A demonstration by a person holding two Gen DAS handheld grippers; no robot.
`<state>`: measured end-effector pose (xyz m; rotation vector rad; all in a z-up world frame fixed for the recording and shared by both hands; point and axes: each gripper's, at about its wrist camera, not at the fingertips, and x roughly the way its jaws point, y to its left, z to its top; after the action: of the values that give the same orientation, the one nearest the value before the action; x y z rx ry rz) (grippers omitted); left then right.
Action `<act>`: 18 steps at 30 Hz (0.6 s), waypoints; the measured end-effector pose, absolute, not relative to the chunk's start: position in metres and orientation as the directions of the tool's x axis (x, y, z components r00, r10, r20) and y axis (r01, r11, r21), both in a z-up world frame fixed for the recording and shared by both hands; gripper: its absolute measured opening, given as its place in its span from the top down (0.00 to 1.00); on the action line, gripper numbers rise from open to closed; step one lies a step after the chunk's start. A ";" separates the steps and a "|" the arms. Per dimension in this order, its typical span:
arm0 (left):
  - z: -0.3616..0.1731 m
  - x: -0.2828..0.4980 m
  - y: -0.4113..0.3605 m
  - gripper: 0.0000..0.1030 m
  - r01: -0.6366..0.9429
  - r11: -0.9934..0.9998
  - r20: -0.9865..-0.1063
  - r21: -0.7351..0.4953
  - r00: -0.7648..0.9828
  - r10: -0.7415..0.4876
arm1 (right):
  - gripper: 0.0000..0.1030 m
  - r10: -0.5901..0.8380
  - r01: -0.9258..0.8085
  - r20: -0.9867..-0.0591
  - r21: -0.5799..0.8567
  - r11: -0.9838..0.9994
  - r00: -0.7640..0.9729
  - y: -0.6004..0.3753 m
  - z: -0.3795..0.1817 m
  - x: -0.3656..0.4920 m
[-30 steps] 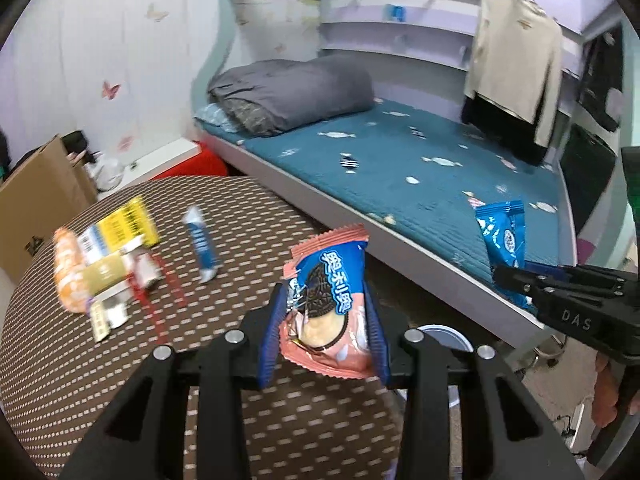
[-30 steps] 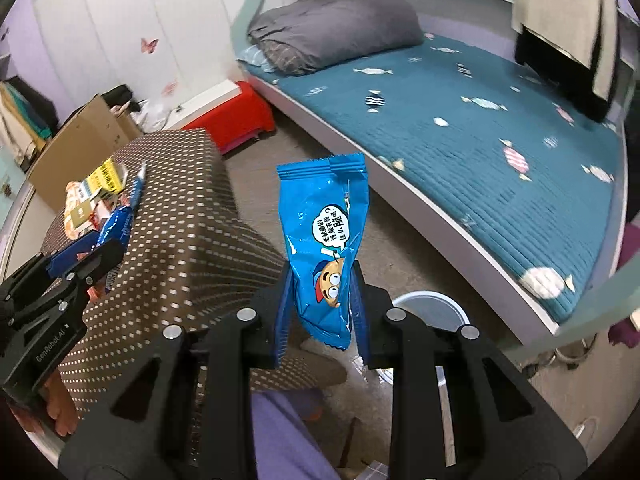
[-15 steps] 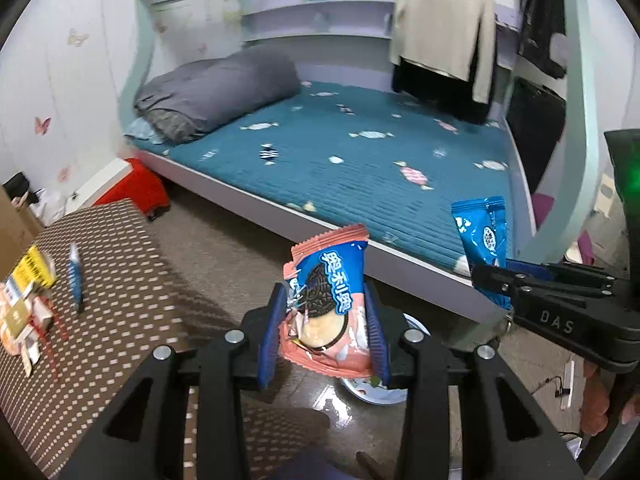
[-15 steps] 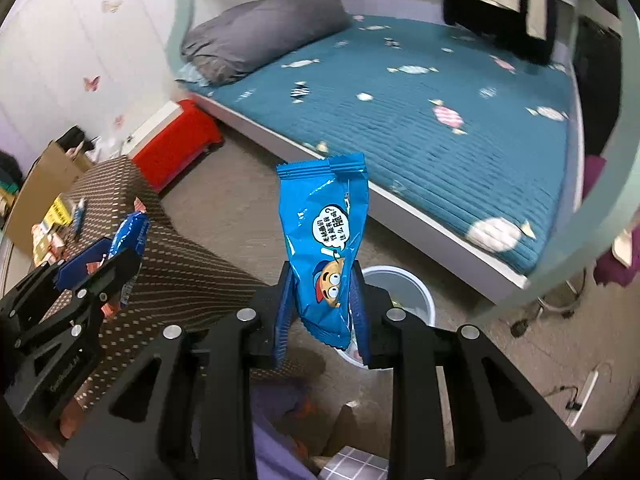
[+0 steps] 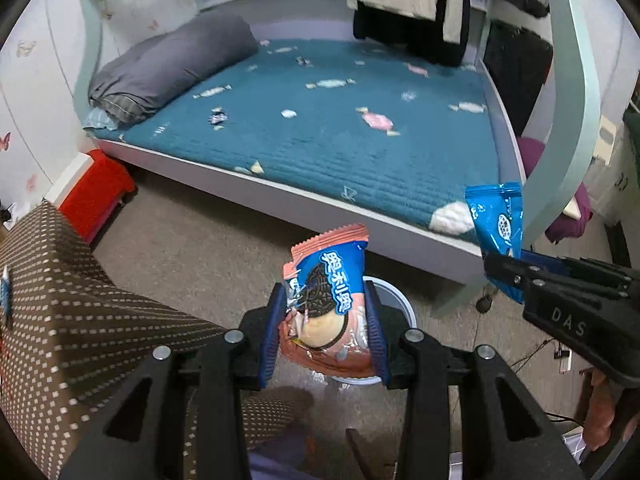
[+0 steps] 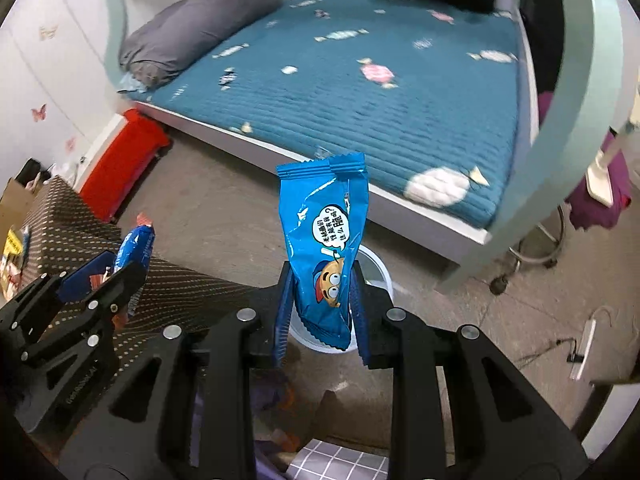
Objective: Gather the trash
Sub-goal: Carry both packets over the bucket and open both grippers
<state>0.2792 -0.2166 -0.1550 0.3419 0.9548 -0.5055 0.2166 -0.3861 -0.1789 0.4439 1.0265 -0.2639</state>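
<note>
My left gripper (image 5: 325,320) is shut on a pink and blue cookie wrapper (image 5: 326,300) and holds it upright above a round white bin (image 5: 394,304) on the floor. My right gripper (image 6: 320,312) is shut on a blue snack wrapper (image 6: 326,240), also over the white bin (image 6: 378,268). The right gripper with its blue wrapper (image 5: 498,224) shows at the right of the left wrist view. The left gripper with its wrapper (image 6: 134,246) shows at the left of the right wrist view. The bin is mostly hidden behind the wrappers.
A brown dotted table (image 5: 60,320) with more wrappers (image 6: 12,248) lies to the left. A bed with a teal cover (image 5: 340,132) stands behind the bin. A red box (image 5: 96,192) sits by the wall. A power strip (image 6: 584,348) lies on the floor at right.
Both grippers have swung right, away from the table, and down toward the floor. The white bin now sits right behind both held wrappers.
</note>
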 end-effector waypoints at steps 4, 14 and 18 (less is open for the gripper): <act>-0.158 0.282 -0.225 0.25 0.540 0.838 -0.835 0.084 0.497 -0.236 | 0.74 -0.011 0.440 -0.878 0.229 0.868 0.479 -0.393 -0.188 0.214; -0.165 0.293 -0.197 0.25 0.490 0.869 -0.850 0.072 0.485 -0.204 | 0.70 0.007 0.371 -0.880 0.207 0.905 0.474 -0.364 -0.187 0.233; -0.163 0.293 -0.186 0.25 0.477 0.876 -0.850 0.072 0.489 -0.196 | 0.18 -0.007 0.373 -0.855 0.218 0.902 0.518 -0.359 -0.177 0.235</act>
<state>0.2929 -0.1855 -0.1634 0.3173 0.9793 -0.4171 0.2354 -0.3588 -0.1769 0.4024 1.0069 -0.2353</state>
